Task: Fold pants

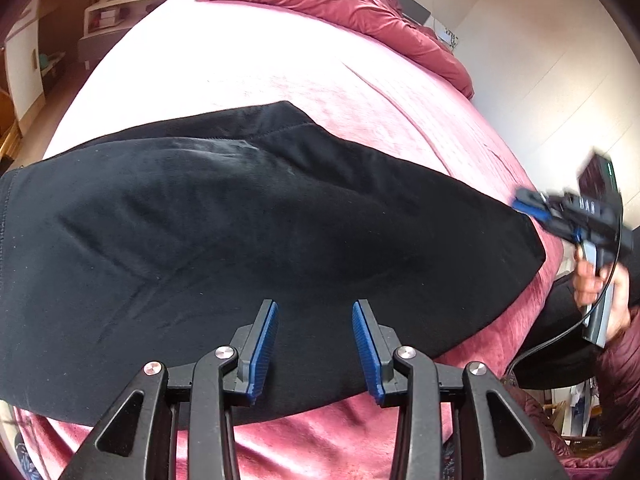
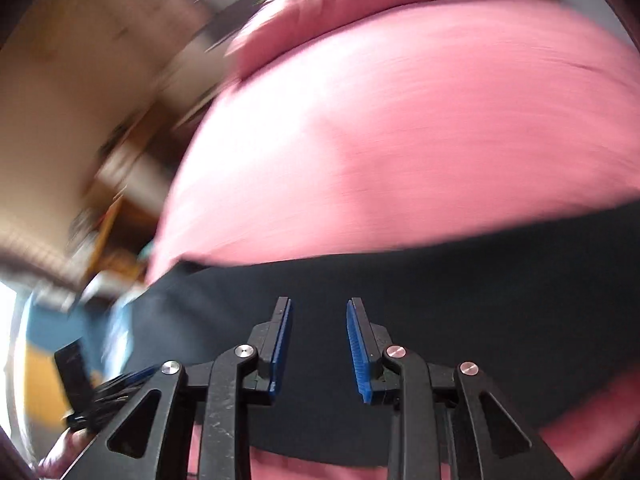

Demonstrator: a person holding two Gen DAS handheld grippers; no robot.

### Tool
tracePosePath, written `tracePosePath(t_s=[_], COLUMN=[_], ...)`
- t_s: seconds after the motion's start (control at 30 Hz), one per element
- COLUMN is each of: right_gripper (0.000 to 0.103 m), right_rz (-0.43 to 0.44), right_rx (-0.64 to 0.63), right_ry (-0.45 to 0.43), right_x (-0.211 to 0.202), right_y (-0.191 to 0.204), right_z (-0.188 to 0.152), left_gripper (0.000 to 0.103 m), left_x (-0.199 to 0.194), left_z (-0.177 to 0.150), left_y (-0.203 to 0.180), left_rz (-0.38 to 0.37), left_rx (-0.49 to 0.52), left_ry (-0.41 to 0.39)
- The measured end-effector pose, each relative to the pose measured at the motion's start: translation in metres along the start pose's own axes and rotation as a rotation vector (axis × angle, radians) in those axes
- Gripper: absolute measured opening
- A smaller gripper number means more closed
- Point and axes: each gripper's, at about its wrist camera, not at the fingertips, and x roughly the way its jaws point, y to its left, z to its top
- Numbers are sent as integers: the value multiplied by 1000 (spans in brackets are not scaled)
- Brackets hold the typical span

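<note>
Our left claw [image 1: 314,346] and right claw [image 2: 318,346] gape empty above soft black fleece pants [image 1: 256,232] on the pink velvet bed [image 1: 248,60].

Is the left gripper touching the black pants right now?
Cannot tell. In the left wrist view the left gripper has open jaws with nothing pinched, hanging over the pants on the pink bedspread, but looking along the fingers hides any gap or contact.

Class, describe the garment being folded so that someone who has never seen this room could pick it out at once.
Start at the wide bed under its pink velvety cover, with a crumpled red duvet heaped at the far end. Across the near part of the cover lies a pair of black pants, spread flat. It is the only black cloth on the bed, dark against the pink.
</note>
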Motion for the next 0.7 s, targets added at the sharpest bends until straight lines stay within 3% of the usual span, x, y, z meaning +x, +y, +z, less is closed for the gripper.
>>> tracePosePath(t_s=[0.1, 0.23, 0.5, 0.53, 0.6, 0.7], right_gripper=[28, 31, 31, 29, 8, 5], right_rz=[100, 162, 92, 90, 90, 117], right_rx=[-63, -77, -138, -140, -149, -168], right_ry=[90, 197, 355, 361, 361, 259], right_x=[53, 118, 211, 213, 211, 195], right_y=[48, 94, 114, 114, 116, 126], right_z=[20, 47, 66, 67, 70, 79], left_gripper=[39, 39, 39, 39, 39, 39], left_x=[-5, -9, -12, -12, -13, -14], left_z=[0, -1, -4, -5, -5, -7], left_y=[7, 15, 35, 37, 41, 48], left_rz=[14, 26, 28, 30, 29, 26], left_rx=[-3, -14, -41, -44, -53, -70], left_ry=[-25, -41, -40, -39, -38, -43])
